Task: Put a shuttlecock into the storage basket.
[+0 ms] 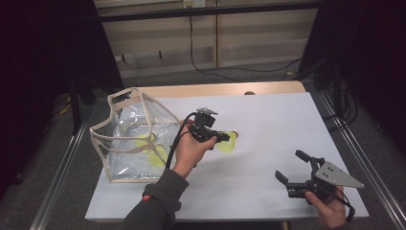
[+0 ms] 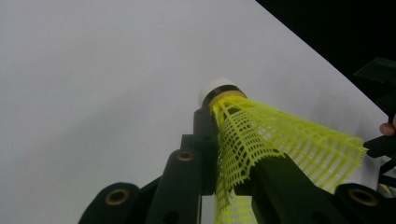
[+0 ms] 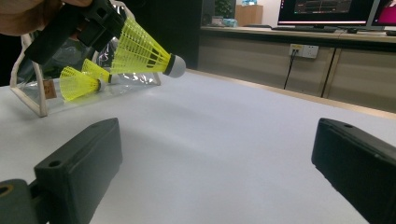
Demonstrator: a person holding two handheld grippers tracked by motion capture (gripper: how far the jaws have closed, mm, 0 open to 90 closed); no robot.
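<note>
My left gripper [image 1: 225, 138] is shut on the skirt of a yellow shuttlecock [image 1: 229, 143] with a white cork [image 2: 215, 87], held a little above the white table near its middle. In the left gripper view the two black jaws pinch the yellow mesh [image 2: 261, 140]. From the right gripper view the held shuttlecock [image 3: 142, 51] hangs tilted, cork toward the right. A clear bag [image 1: 131, 136] with beige trim stands at the table's left and holds two more yellow shuttlecocks [image 1: 152, 152] [image 3: 77, 83]. My right gripper [image 1: 292, 166] rests open at the near right, nothing between its jaws.
White sheet [image 1: 268, 115] covers the wooden table; its far edge [image 1: 230, 89] shows bare wood. Metal rails [image 1: 62, 167] run along both sides. Cables and a wall cabinet [image 1: 258, 33] lie beyond the table. A monitor [image 3: 327, 11] stands on the far counter.
</note>
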